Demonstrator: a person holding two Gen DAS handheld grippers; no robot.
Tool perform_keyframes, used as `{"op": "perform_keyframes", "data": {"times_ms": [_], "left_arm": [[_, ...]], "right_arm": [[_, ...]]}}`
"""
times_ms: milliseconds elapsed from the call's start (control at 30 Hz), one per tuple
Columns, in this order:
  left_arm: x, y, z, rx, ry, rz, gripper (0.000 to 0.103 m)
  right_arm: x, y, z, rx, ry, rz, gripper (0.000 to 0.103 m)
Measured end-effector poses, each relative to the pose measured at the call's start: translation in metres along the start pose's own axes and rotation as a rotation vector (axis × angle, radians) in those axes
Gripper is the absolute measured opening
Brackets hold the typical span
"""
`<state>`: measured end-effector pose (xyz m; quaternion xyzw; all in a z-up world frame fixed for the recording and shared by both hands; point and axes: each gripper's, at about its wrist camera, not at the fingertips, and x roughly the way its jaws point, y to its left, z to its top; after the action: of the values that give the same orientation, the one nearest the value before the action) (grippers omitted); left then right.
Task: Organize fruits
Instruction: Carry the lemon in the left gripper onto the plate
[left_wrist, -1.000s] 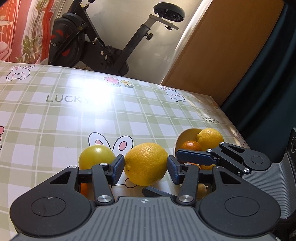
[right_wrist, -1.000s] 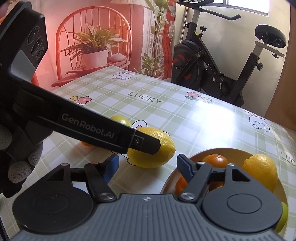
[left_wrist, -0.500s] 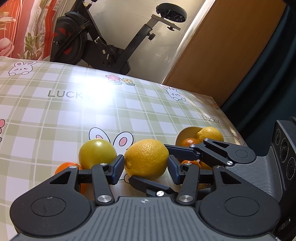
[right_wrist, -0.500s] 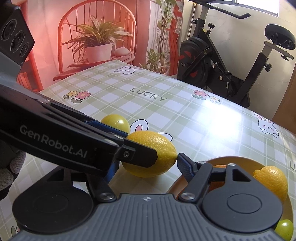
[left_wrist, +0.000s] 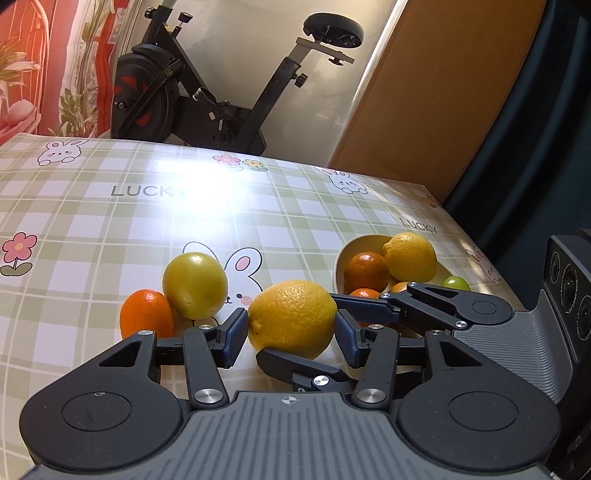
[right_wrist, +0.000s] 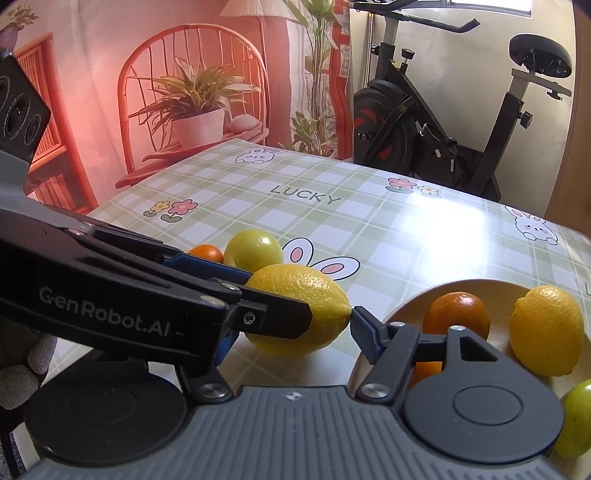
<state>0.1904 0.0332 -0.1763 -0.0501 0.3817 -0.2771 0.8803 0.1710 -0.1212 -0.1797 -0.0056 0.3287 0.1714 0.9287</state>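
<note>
Big yellow lemon (left_wrist: 291, 317) just beside the cream bowl (left_wrist: 343, 258), on the left of it in both views, not inside. Cannot tell whether resting on the desk (left_wrist: 110, 229) or raised a little above it. Long axis about level, with the pointed tip turned toward the bowl.

Left tongs (left_wrist: 290, 332) clamped on this lemon across its short axis, one blue pad pressing each flank, fingers reaching toward the bowl along the lemon's length.

Right tongs (right_wrist: 291, 338) set around the same lemon along its long axis, having just been closing. Pad on the bowl side touching the pointed tip; other pad mostly hidden behind the left tongs, so cannot tell whether pressing firmly yet.

In the bowl: a second lemon (left_wrist: 410, 256), long axis tilted, and a dark orange (left_wrist: 366, 271) touching it. Farther left of the bowl, past the held lemon: a round yellow-green fruit (left_wrist: 195, 284) and a small orange (left_wrist: 147, 314), touching each other.

Readable writing: "GenRobot.AI" in pale letters on the side of the left tongs, seen from the right wrist; "LUCKY" in grey on the green checked desk cover behind the bowl, and once more at the bowl's far right side.
</note>
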Motion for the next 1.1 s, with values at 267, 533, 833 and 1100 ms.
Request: {"op": "perform_keyframes", "data": {"times_ms": [267,533,833,1100], "left_arm": [[-0.022,-0.034,0.004,0.078,-0.039,0.001,0.054],[-0.011,-0.081,0.017,0.171,-0.039,-0.046,0.054],[0.026,-0.136,0.013,0.27,0.029,-0.111,0.054],[0.051,-0.147,0.008,0.302,0.083,-0.117,0.055]], "right_arm": [[-0.036,0.002,-0.01,0.068,-0.077,-0.007,0.068],[-0.081,-0.018,-0.02,0.134,-0.172,-0.065,0.068],[-0.114,-0.063,-0.046,0.228,-0.193,-0.153,0.068],[-0.124,-0.091,-0.071,0.318,-0.174,-0.178,0.068]]}}
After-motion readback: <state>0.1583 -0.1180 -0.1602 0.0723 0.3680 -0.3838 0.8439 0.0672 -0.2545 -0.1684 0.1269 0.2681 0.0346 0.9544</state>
